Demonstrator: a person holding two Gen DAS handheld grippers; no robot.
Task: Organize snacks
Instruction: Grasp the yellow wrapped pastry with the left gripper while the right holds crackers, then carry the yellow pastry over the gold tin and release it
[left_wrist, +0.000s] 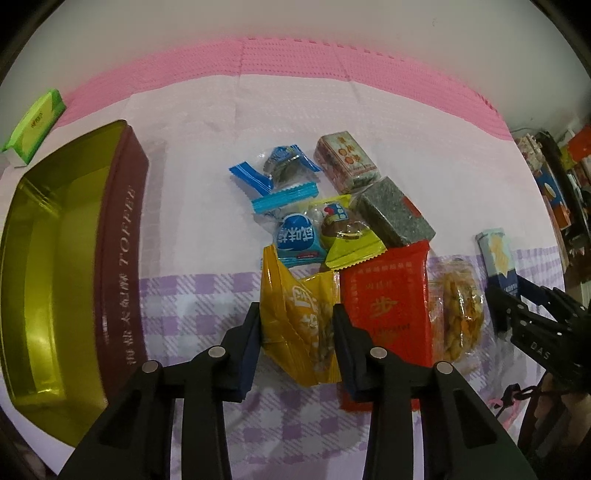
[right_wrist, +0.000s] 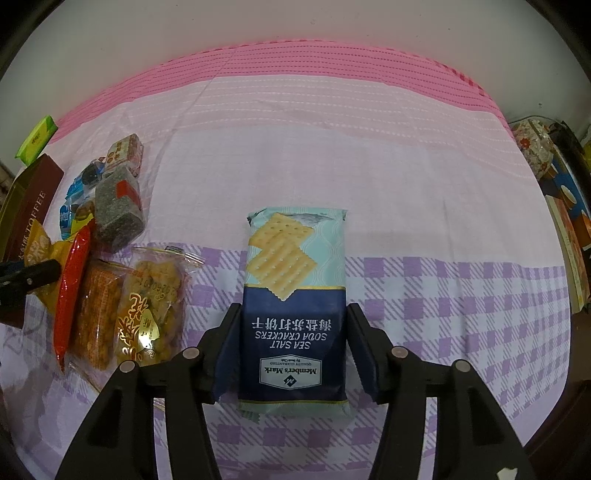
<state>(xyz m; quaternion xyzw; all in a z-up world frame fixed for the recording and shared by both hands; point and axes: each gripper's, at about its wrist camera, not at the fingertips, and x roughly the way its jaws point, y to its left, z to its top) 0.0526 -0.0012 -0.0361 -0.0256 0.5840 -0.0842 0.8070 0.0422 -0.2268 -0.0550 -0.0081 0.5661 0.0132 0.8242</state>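
While left gripper (left_wrist: 297, 317) jaws clamp 1 yellow packet (left_wrist: 299, 325), right gripper (right_wrist: 293, 325) jaws apart w/ 1 cracker pack (right_wrist: 293, 295) between.

left gripper (left_wrist: 297, 325): black linkage arms, silver rivets, navy pads | right gripper (right_wrist: 293, 345): same build; white "DAS" lettering

In the left wrist view the toffee tin (left_wrist: 55, 258) is cut off by the left edge, and its far inner corner is not seen. The red packet (left_wrist: 384, 317) is partly hidden behind the left gripper (left_wrist: 297, 317), and its small gold print is too blurred to read. In the right wrist view the boxes on the right (right_wrist: 565, 229) are cut by the frame. The lower end of the soda cracker pack (right_wrist: 295, 295) covers a second wrapper edge that I cannot identify.
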